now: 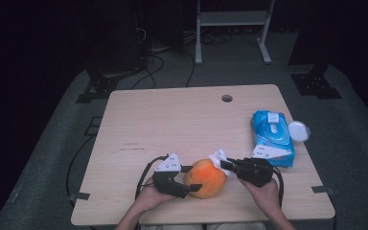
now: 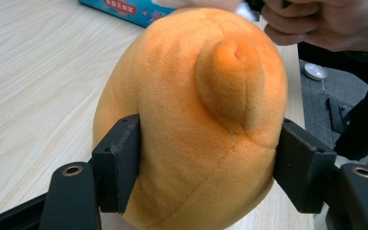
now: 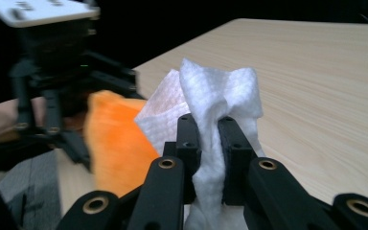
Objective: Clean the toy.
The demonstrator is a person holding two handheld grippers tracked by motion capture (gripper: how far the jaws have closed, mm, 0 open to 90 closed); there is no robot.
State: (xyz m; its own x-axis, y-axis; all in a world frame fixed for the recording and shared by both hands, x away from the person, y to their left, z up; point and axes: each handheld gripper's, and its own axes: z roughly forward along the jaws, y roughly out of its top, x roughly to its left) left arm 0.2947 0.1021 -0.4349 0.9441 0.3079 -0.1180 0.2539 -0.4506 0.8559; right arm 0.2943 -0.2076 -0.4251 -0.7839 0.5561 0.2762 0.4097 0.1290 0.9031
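An orange plush toy [image 1: 205, 178] rests near the table's front edge, and my left gripper [image 1: 189, 178] is shut on it from the left. In the left gripper view both jaws press into the sides of the plush toy [image 2: 191, 120], whose small nub points up. My right gripper [image 1: 224, 164] is shut on a crumpled white wipe [image 1: 218, 156] held against the toy's upper right side. In the right gripper view the wipe [image 3: 215, 96] stands pinched between the two jaws, with the plush toy [image 3: 115, 139] just behind and to the left of it.
A blue wipes pack [image 1: 272, 136] with its round white lid [image 1: 299, 131] flipped open lies at the table's right edge. The light wooden table [image 1: 172, 124] has a cable hole [image 1: 227, 98] near the back. A metal stand [image 1: 232, 28] is on the floor beyond.
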